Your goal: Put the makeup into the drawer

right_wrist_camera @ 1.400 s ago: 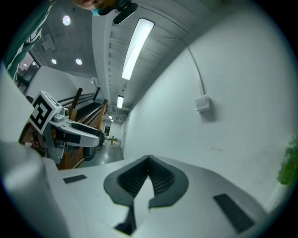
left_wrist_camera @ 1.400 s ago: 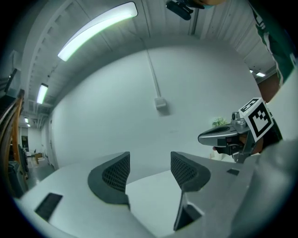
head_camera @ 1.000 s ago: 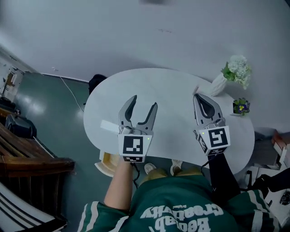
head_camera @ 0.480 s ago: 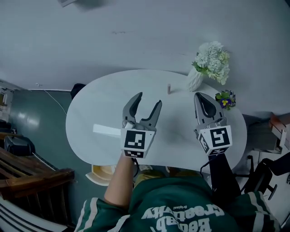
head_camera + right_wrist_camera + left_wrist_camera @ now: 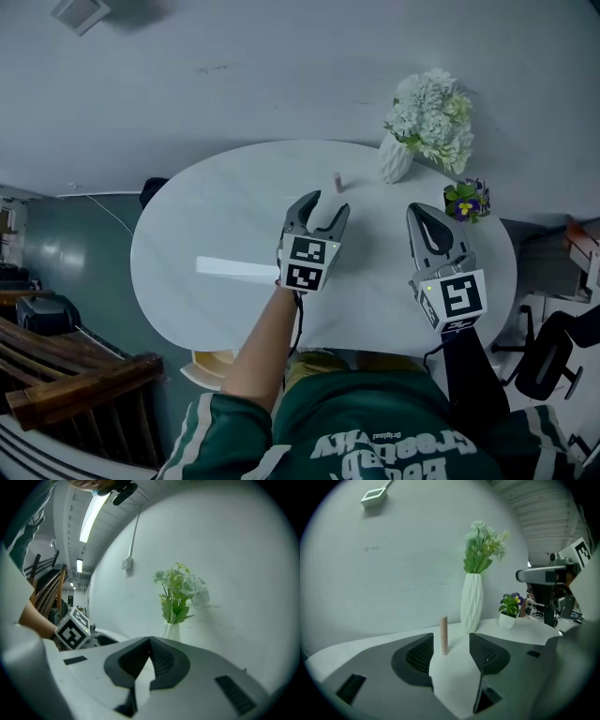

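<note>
Right tongs: the right gripper [image 5: 150,645] sits nearest us, at the lower right of the head view. Its jaws are pressed together with nothing in them.
Left tongs: the left gripper [image 5: 328,203] hangs just above the centre of the head view, over the white table [image 5: 206,206]. Its jaws are spread and have just been closing a little, with nothing between the pads.
Pale strip: a flat white strip [image 5: 234,269] lies on the table left of centre (we cannot tell what it is).
Makeup: a slim pinkish tube [image 5: 337,181] stands upright on the table at upper centre, just beyond the left jaw tips and apart from them. In the left gripper view it shows through the gap between the jaws, nearer the left-hand one.
Handling: we judge it light and stiff, with a smooth shell that could slip under the pads. On so narrow a foot, a small nudge would likely tip it.
Where to hold: we would grip about mid-height, one pad on each side. We would come in level so that neither jaw knocks it first.
Vase: a white ribbed vase [image 5: 394,159] of pale flowers stands at upper right, near the tube but not touching it.
Small pot: a little pot of purple flowers [image 5: 466,199] stands right of the vase, by the table's edge.
Drawer: none of our views shows one we can be sure of.
Wall: a plain pale wall fills the top of the frame.
</note>
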